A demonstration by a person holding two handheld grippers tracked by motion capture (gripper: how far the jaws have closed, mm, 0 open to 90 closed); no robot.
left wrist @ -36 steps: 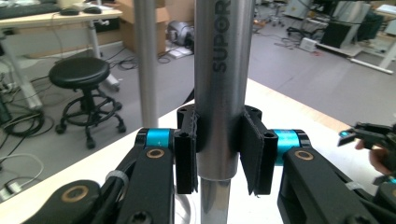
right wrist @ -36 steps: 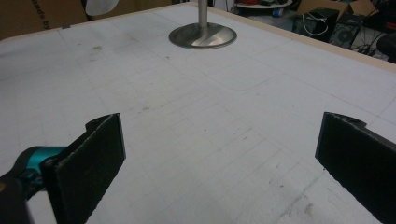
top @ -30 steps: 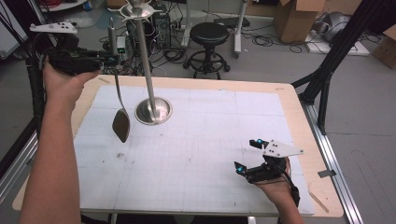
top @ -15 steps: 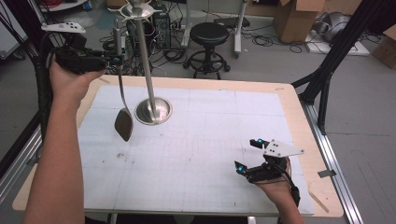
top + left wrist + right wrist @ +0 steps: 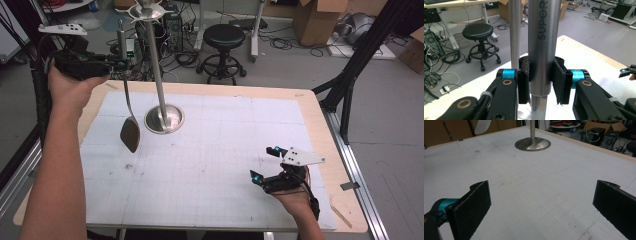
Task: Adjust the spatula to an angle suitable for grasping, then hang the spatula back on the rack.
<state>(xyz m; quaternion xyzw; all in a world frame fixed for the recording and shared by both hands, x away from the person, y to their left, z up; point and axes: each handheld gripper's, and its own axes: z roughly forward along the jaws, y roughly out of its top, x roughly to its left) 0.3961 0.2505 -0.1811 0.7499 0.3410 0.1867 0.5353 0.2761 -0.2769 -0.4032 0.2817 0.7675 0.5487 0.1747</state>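
Here, from the high view, we are watching the left claw (image 5: 116, 62) holding a long metal ladle (image 5: 128, 112) by the top of its handle, well above the table (image 5: 240, 125). The bowl is hanging down beside the stand (image 5: 161, 95), a tall steel pole on a round base with a hooked crown. We are judging that the ladle is being kept vertical and high so that it can be brought to those hooks. The right claw (image 5: 265, 164) is resting low near the table's front right, apparently waiting out of the way.

In the left gripper view, we are seeing the left claw (image 5: 541, 80) closed firmly on the ladle handle (image 5: 542, 45), pads pressing both sides, with the stand's pole (image 5: 514, 32) just behind. On the handle we are reading "SUPOR", cut off at the frame's top.

In the right gripper view, the right claw (image 5: 541, 205) is standing wide apart and holding nothing, looking across the gridded table (image 5: 529, 185) toward the stand's base (image 5: 532, 144). Partial lettering on a cardboard box (image 5: 446, 130) beyond is too clipped to read.
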